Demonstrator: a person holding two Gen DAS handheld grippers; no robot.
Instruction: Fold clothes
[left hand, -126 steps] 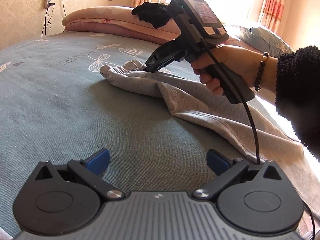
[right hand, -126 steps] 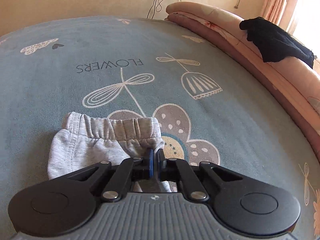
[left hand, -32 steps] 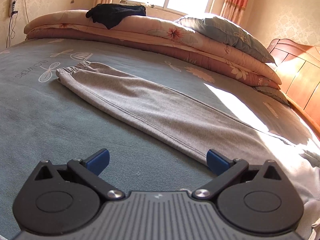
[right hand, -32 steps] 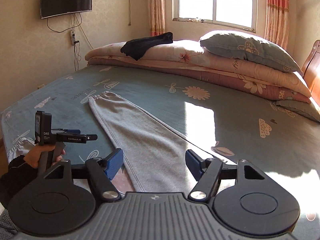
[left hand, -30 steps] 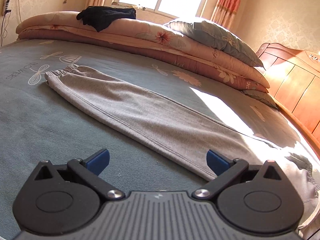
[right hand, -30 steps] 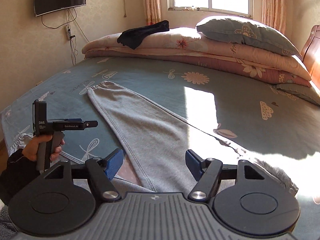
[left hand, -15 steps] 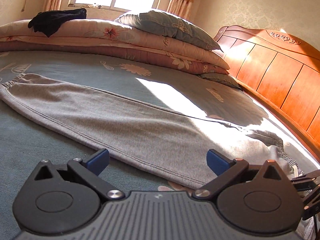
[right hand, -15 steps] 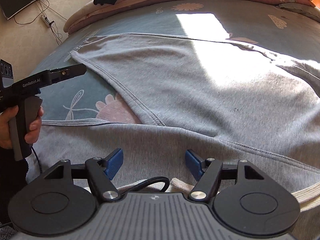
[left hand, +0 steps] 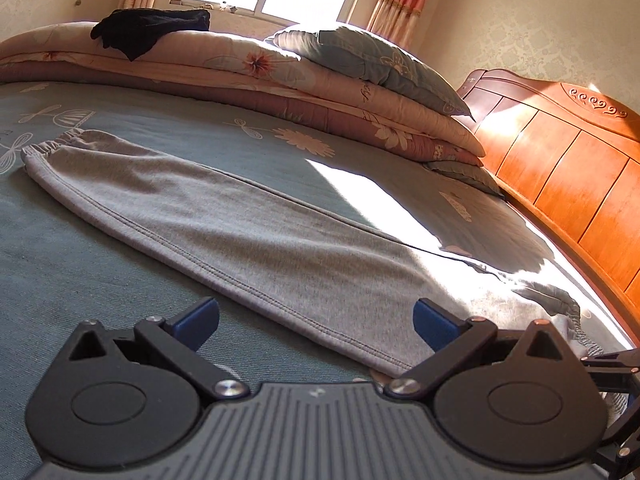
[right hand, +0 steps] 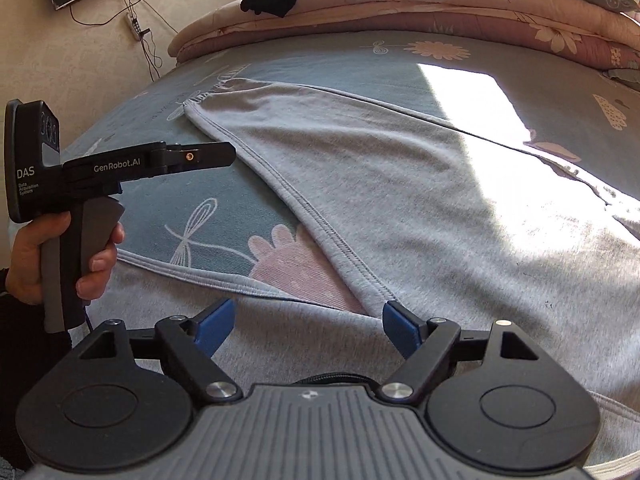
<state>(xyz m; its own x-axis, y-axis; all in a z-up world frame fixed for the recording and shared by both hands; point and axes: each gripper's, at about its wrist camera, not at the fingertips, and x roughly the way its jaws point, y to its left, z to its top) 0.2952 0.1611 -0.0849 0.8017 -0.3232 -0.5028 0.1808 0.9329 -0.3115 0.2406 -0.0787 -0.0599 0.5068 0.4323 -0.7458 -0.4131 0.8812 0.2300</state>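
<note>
Grey sweatpants (right hand: 420, 184) lie spread flat on the bed (left hand: 72, 256), one leg stretched toward the folded quilts. My right gripper (right hand: 307, 326) has dropped to the crotch, jaws just widening, nothing between them. My left gripper (left hand: 316, 320) hangs released. Next comes regrasping.

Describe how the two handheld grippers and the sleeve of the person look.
Each gripper is black plastic with a ribbed grey body, two round discs, silver pivot screws and blue pads on the fingers. The left gripper, seen from the side, has a grey pistol handle, white "GenRobot.AI" and "DAS" lettering and a thin black cable. The sleeve is black.
</note>
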